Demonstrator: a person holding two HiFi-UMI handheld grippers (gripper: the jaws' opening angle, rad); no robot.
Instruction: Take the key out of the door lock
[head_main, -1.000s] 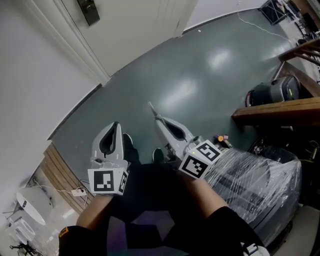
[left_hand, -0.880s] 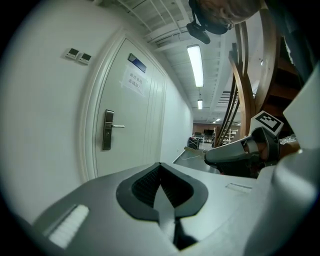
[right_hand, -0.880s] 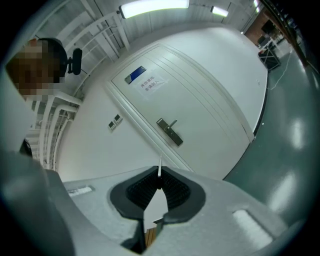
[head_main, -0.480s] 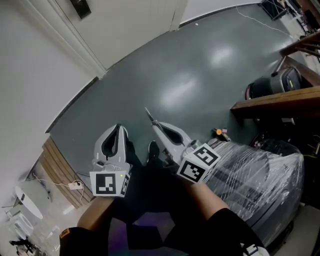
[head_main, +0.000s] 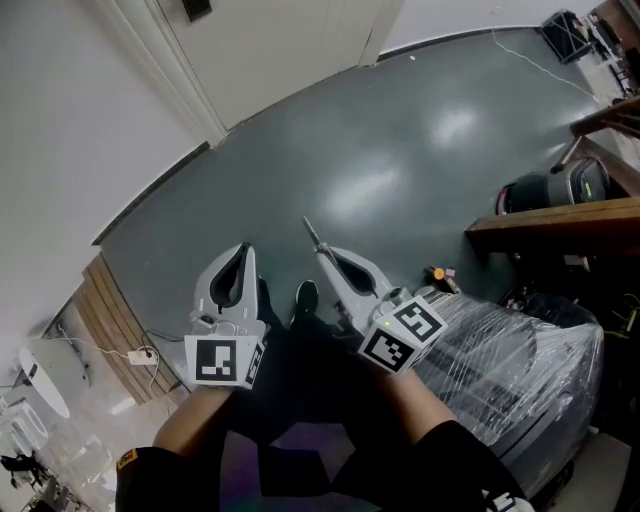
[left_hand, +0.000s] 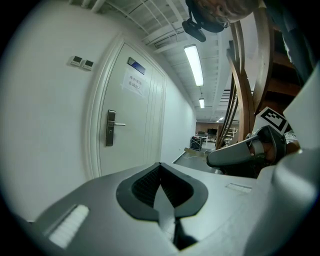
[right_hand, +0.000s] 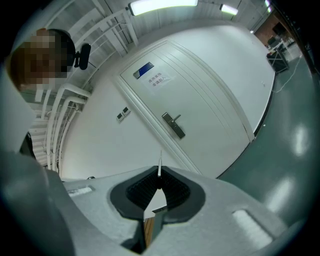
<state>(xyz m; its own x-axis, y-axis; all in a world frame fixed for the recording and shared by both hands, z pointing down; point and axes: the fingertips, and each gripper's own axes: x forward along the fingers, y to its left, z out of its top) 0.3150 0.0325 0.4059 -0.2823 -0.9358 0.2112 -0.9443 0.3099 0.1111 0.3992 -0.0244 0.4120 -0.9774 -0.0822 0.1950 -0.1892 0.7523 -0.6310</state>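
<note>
Right gripper (right_hand: 159, 177) at lower centre, jaws closed together on a thin key (right_hand: 159, 167), blade edge-on, projecting upward past the tips. White door (right_hand: 200, 100) at frame centre, shut, well apart from the key. Lever handle (right_hand: 173, 125) on a metal plate. Blue sign (right_hand: 144, 70) and paper notice (right_hand: 159, 79) on upper door. Two wall switches (right_hand: 122, 114) left of the door casing. Glossy grey floor (right_hand: 295, 150) at right. Person (right_hand: 30, 67) at upper left.
</note>
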